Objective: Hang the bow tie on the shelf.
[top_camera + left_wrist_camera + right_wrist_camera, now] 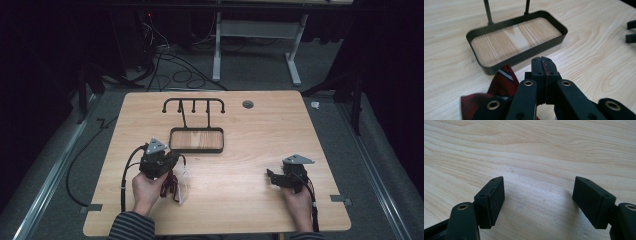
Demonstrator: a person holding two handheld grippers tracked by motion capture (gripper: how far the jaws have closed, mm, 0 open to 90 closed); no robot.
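Note:
My left gripper (175,159) is held in a hand above the table's left half, and it is shut on a dark red striped cloth (170,182) that hangs down from it toward the tabletop. In the left gripper view the jaws (543,63) are pressed together with a thin red edge pinched between them, and the cloth (502,80) bunches below. Just beyond stands a black tray with a wooden floor (196,148), with a hooked black rack (193,102) rising from its far side. My right gripper (270,175) rests at the right and is open over bare wood (537,195).
A round cable hole (248,104) sits near the table's far edge. Tape marks lie at the front corners (94,207). Cables (170,70) and another desk's white legs (295,65) are on the floor beyond. The right gripper's jaws show at the left gripper view's right edge (631,31).

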